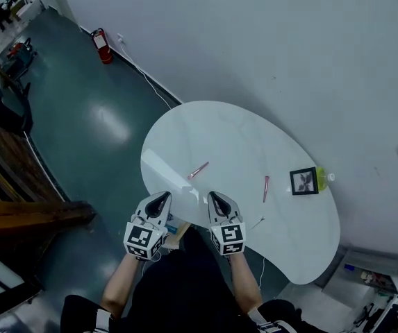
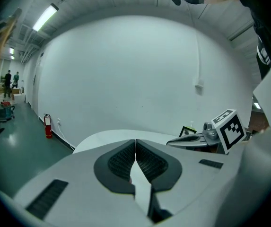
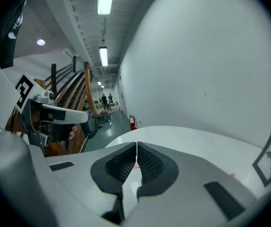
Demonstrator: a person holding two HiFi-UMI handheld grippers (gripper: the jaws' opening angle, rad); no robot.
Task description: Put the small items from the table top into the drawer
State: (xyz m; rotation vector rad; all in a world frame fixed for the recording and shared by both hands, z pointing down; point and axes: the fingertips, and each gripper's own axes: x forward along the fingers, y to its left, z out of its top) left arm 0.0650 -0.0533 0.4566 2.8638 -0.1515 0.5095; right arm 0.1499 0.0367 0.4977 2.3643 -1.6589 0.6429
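On the white rounded table (image 1: 240, 137) lie a pink pen (image 1: 198, 170), a red pen (image 1: 266, 189) and a small thin metal piece (image 1: 257, 223). A black picture frame (image 1: 303, 181) stands at the right edge, with a yellow-green bottle (image 1: 321, 177) behind it. My left gripper (image 1: 162, 197) and right gripper (image 1: 214, 198) hover side by side over the near table edge, both shut and empty. In the left gripper view the left gripper (image 2: 135, 143) has its pads together. The right gripper (image 3: 136, 148) shows the same, and the pink pen (image 3: 136, 165) peeks out just beyond it.
Under the near edge, between the grippers, a brownish thing (image 1: 176, 231) with a blue bit pokes out; what it is I cannot tell. A grey cabinet (image 1: 365, 272) stands lower right, a fire extinguisher (image 1: 103, 47) by the wall and wooden stairs (image 1: 18, 186) at the left.
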